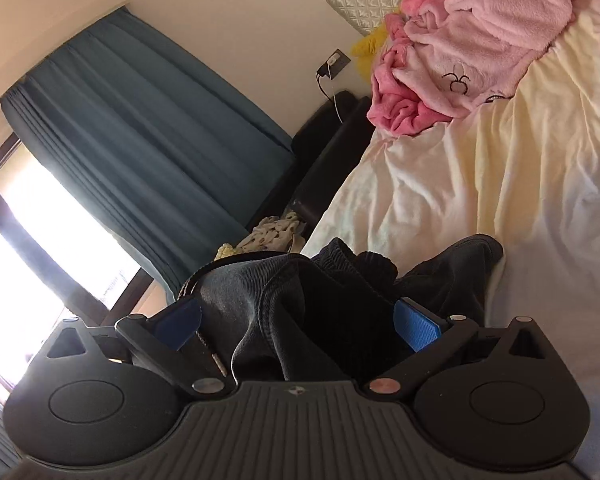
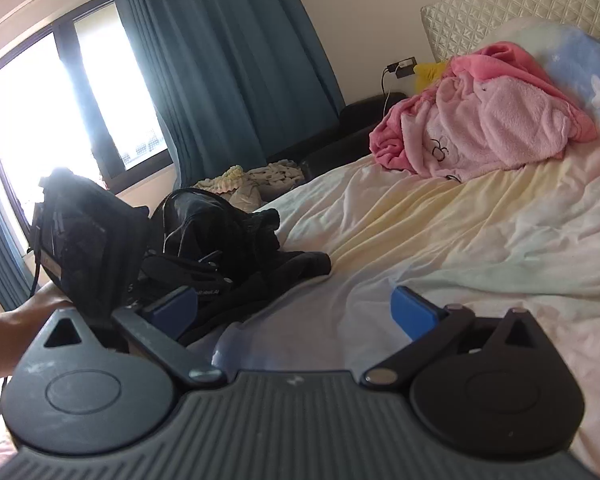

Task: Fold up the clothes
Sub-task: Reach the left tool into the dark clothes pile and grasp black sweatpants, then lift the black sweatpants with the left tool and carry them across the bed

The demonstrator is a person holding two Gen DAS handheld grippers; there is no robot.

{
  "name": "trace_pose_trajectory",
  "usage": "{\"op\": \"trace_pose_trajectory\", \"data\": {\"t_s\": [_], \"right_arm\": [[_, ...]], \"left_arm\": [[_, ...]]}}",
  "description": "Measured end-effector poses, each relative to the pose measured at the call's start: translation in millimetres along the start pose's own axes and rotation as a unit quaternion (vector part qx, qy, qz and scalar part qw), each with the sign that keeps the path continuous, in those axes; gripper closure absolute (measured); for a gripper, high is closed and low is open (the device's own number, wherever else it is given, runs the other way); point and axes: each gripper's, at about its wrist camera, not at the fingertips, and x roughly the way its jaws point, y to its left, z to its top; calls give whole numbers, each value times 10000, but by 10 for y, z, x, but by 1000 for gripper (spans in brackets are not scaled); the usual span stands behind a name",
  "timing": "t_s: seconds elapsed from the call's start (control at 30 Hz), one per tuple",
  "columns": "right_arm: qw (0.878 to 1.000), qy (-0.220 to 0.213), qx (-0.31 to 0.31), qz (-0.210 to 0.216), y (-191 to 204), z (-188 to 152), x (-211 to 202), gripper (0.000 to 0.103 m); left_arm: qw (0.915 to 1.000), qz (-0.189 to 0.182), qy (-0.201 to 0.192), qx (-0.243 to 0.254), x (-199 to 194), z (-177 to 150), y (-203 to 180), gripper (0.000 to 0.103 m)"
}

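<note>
Two grippers work at the bed's left edge. Left gripper [image 1: 298, 322], blue pads spread, has the crumpled dark fabric garment [image 1: 340, 292] bunched between its fingers, unpinched. Right gripper [image 2: 294, 314], also spread, hovers over the pale wrinkled bedsheet [image 2: 440, 240], just beside that garment.

You can read almost no text here. In the right wrist view, a black strap [image 2: 204, 280] on the dark pile carries small white lettering, too blurred to make out. The pink fleece [image 2: 480, 136] bears a stitched black outline figure, not lettering.
</note>
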Motion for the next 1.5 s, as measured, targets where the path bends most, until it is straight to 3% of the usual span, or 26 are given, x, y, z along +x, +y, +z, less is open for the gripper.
{"op": "trace_pose_trajectory", "data": {"t_s": [0.13,0.2,0.27,0.33,0.4,0.5,0.63,0.83,1.0,1.13,1.27,1.37,1.43,1.5], "right_arm": [[9996,74,184,-199,-80,-52,169,0],[9992,-88,266,-271,-136,-57,190,0],[9988,-124,391,-278,-189,-63,222,0],[9983,-117,523,-235,-235,-79,257,0],[9983,-78,527,-216,-248,-102,284,0],[9986,-20,505,-177,-241,-137,281,0],[9988,-111,468,-57,-200,-130,232,0],[9997,-178,85,106,-31,-128,134,0],[9993,-252,-157,212,105,-163,42,0],[9977,-287,-585,188,219,-287,9,0],[9968,-153,-756,228,268,-344,-56,0],[9962,-242,-771,315,260,-311,-211,0],[9966,-251,-683,382,236,-290,-290,0],[9969,-142,-656,409,227,-308,-312,0]], "left_arm": [[9982,275,487,206,603,3,-165,1],[9953,534,660,465,815,-7,-238,8],[9941,696,661,503,906,-2,-235,25],[9934,826,731,305,934,36,-162,60],[9933,822,810,-4,895,95,-20,72],[9923,631,800,-707,649,155,288,78],[9856,406,614,-1524,-22,112,789,81],[9689,527,479,-2369,-1073,-199,1454,87],[9502,442,782,-2984,-1759,-737,1526,88],[9357,223,1232,-3299,-2124,-1126,1257,86],[9336,66,1495,-3256,-2517,-1272,1017,81],[9256,17,1634,-3414,-2734,-1332,959,69],[9198,16,1655,-3558,-2895,-1383,951,45],[9194,96,1534,-3621,-3064,-1416,969,30]]}}
